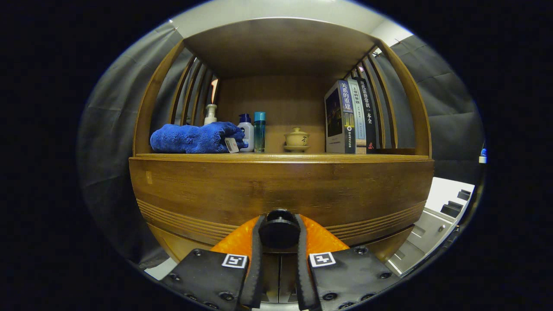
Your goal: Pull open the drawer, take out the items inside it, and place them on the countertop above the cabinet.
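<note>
Nearest the camera, the gripper (pixel 279 231) has its two black fingers (pixel 258 259) drawn in narrow around a round black knob (pixel 279 229), one finger pressing on each side of it. The knob sticks out from the front of a wooden drawer (pixel 281 190), which spans the width of the cabinet and has fine grooved lines along its lower edge. No gap shows between the drawer front and the ledge above it, so what is inside cannot be seen.

Just above the drawer runs the countertop (pixel 281 157), a flat wooden ledge set under an arched wooden hood. On its left lies a folded blue towel (pixel 194 138) with a small tag hanging from it. Behind the towel stands a pale pump bottle (pixel 210 114). To the right of the towel stand a white bottle (pixel 246 134) with a blue cap and, touching it, a slim blue bottle (pixel 259 131). Farther back, near the middle, a small lidded cup (pixel 296 139) sits on a saucer. On the right, three books (pixel 350 116) stand upright side by side.
</note>
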`<state>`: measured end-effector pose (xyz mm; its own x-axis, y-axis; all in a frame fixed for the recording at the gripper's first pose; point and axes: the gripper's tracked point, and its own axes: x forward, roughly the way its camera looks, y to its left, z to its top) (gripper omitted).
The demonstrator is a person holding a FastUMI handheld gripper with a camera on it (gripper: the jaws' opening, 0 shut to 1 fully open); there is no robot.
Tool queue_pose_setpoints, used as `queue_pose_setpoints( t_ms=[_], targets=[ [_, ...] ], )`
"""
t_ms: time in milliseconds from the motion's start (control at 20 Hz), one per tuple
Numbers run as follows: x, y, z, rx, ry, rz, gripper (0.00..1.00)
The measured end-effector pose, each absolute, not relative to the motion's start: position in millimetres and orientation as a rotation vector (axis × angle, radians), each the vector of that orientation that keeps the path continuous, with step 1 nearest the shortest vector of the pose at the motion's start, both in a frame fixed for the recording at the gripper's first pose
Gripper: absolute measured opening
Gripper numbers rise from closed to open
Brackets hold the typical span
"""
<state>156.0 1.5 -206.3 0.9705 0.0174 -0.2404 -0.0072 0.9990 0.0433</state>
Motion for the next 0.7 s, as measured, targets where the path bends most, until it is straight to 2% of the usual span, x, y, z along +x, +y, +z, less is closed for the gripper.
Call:
queue_pose_setpoints(
  t_ms=[700],
  targets=[
    [62.3, 4.4, -192.3, -0.029, 0.360, -0.036, 0.39]
  ],
)
